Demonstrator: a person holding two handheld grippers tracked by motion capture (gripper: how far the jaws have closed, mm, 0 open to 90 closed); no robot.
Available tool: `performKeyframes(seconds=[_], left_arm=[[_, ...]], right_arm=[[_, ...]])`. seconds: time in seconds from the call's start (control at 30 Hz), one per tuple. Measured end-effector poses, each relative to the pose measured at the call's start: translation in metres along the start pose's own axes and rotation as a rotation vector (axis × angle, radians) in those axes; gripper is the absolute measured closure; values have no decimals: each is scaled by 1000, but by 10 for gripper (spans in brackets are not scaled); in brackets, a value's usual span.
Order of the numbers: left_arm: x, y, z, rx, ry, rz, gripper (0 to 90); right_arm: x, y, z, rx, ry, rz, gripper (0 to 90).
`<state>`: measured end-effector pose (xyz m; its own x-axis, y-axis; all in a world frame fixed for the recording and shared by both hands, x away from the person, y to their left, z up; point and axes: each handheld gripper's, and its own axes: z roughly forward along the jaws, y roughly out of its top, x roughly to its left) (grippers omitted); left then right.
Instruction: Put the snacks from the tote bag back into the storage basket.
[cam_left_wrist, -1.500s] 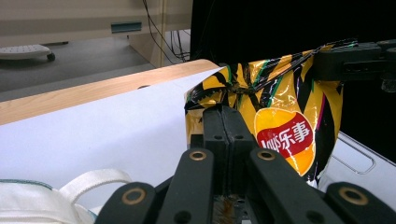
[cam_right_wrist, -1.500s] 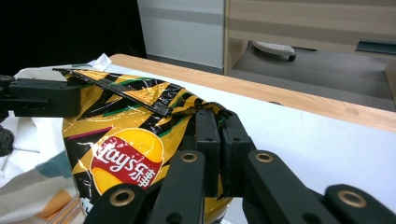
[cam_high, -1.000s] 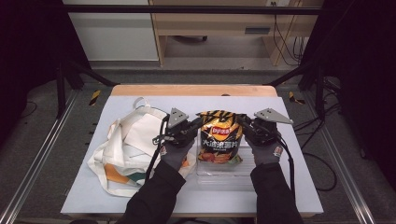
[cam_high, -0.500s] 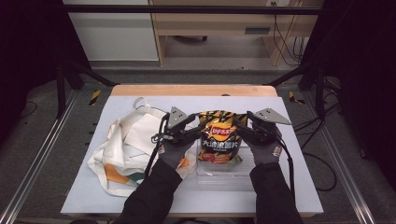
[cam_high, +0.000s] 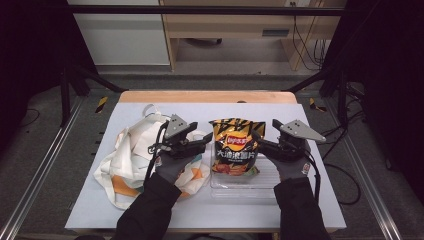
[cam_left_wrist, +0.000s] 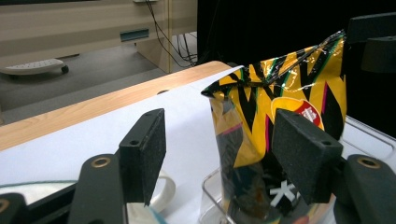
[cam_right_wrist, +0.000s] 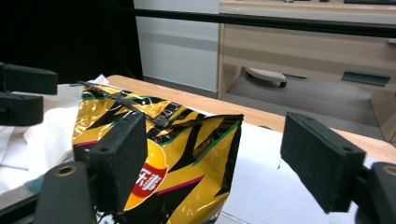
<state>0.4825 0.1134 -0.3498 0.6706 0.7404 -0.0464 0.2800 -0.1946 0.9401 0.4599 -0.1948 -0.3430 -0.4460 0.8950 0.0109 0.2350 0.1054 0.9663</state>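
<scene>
Here a chip bag (cam_high: 234, 147) stands in a clear tray (cam_high: 242, 181), flanked by the released left gripper (cam_high: 209, 144) and right gripper (cam_high: 256, 137).

Chip bag (cam_high: 234, 147) yellow-gold, black zigzag stripes, red logo; cloth tote (cam_high: 131, 160) white, perhaps orange-teal print.

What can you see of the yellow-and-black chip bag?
The glossy yellow-and-black foil chip bag has tiger-like stripes, a red round logo and white characters on its front. It looks puffed and sealed, its crimped top edge intact. It stands roughly upright with its base in a clear plastic tray on the white table cover. The open left gripper and open right gripper flank it; contact with either can't be confirmed.
</scene>
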Motion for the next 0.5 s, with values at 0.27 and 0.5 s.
performKeyframes(seconds=[0.27, 0.5], left_arm=[[15, -8, -30, -12, -1, 1, 339], [27, -17, -49, 2, 7, 0, 330]], right_arm=[[-2, -4, -15, 1, 17, -6, 187], [-11, -15, -28, 12, 12, -9, 159]])
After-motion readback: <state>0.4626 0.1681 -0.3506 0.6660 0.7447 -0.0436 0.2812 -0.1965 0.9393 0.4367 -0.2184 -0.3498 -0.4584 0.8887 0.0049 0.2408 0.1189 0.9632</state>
